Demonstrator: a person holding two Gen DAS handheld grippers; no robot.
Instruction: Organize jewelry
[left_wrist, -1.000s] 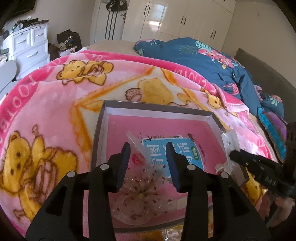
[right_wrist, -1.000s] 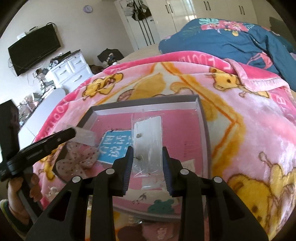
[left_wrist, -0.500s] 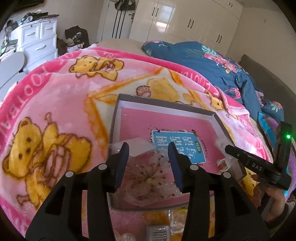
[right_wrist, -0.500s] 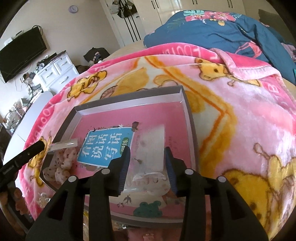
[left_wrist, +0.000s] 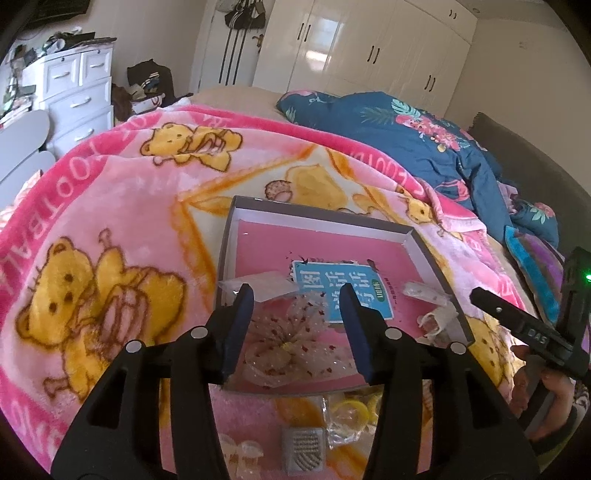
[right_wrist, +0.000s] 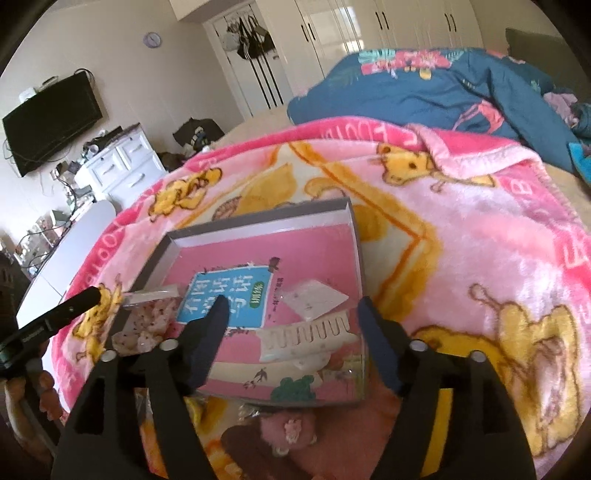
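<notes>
The grey box (left_wrist: 424, 243) sits on the pink bear blanket (left_wrist: 110, 206) on the bed. It has a pink floor w/ a blue card (left_wrist: 332, 284) in the middle.

Left claw (left_wrist: 297, 330): jaws have just been opening, now apart. The spotty bow in its clear bag (left_wrist: 284, 347) lies under them in the near left part of the box. Pads don't press on it, so it's let go.

Right claw (right_wrist: 290, 343): jaws have just swung wide, nothing in them. Below them, in the near right part of the box, lie a white earring card in a clear bag (right_wrist: 314, 301) and a white comb-like clip (right_wrist: 306, 334), just beside the blue card.

Done so far, I think: 3 things are in the box, bow on the left, card & clip on the right.

Left to do: more stuff waits on the blanket, near side, outside the box. There's a yellow ring thing in a bag (left_wrist: 351, 410), a grey clip (left_wrist: 304, 445) & some clear bits (left_wrist: 243, 452). In the right view a pink fluffy thing (right_wrist: 288, 428) sits just under the box edge. The far half of the box has lots of room. So prob. not even half done.
</notes>
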